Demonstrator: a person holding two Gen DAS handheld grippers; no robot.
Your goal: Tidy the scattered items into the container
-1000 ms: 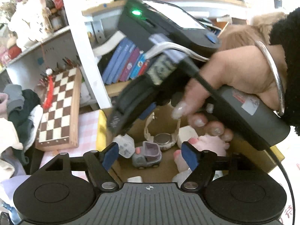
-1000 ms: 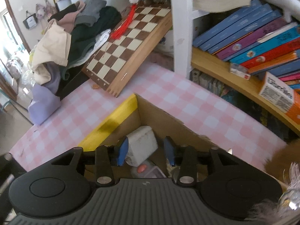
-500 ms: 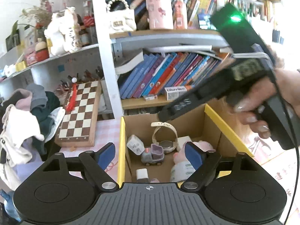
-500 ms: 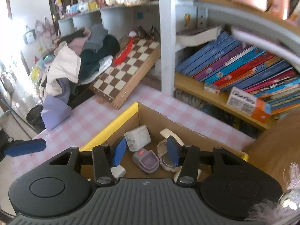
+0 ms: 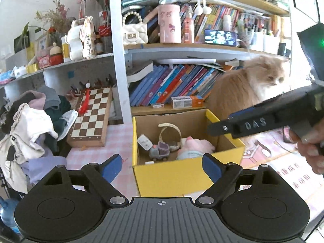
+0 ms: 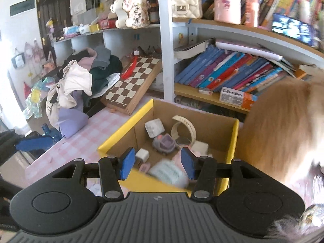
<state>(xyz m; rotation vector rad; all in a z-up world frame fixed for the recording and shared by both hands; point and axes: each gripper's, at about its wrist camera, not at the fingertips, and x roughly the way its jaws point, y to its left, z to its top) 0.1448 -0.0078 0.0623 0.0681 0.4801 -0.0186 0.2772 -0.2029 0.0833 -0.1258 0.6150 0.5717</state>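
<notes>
Both grippers' jaws gape empty; cardboard box [image 5: 188, 176] beyond, items inside.

Bright daylight, window glare at left, fisheye-bent edges, motion blur lower right.

Box [image 5: 188, 180] top open, way in from above. Cat [image 5: 245, 93] close at right side. Chessboard [image 5: 91, 115] leans left. Pink cloth [image 5: 117, 139] bare between.
</notes>
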